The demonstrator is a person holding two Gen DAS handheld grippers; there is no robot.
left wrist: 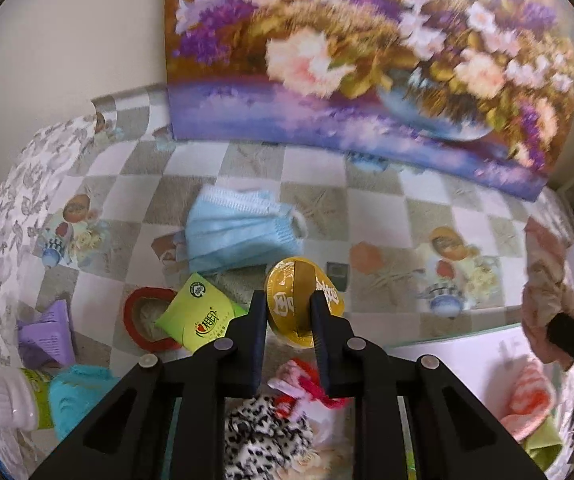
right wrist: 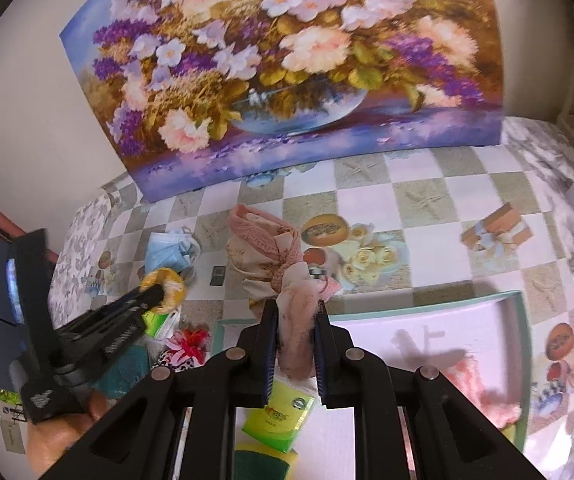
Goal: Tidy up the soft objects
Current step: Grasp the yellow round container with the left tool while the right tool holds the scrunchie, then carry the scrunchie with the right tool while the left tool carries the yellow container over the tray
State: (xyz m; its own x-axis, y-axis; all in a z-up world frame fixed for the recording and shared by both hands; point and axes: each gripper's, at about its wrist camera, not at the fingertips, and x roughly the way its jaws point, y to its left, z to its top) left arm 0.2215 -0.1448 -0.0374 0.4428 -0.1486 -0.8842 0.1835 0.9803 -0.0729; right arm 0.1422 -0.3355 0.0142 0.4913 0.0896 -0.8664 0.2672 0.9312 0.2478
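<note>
We see one flower painting [left wrist: 367, 60] across the top of both frames, one checkered bench [left wrist: 367, 208] below it, and one white tray [right wrist: 427, 332] at lower right. One blue face mask [left wrist: 239, 232] lies mid-frame in the left view.

Our right claw [right wrist: 295, 344] pinches one pink cloth bundle [right wrist: 271, 248], hanging at centre above the tray edge. Our left claw [left wrist: 289, 320] pinches one gold disc [left wrist: 299, 300], lifted just below the mask.

Only the left view shows the red ring [left wrist: 143, 320] and purple basket [left wrist: 47, 336]; only the right shows the small gift box [right wrist: 497, 228].
</note>
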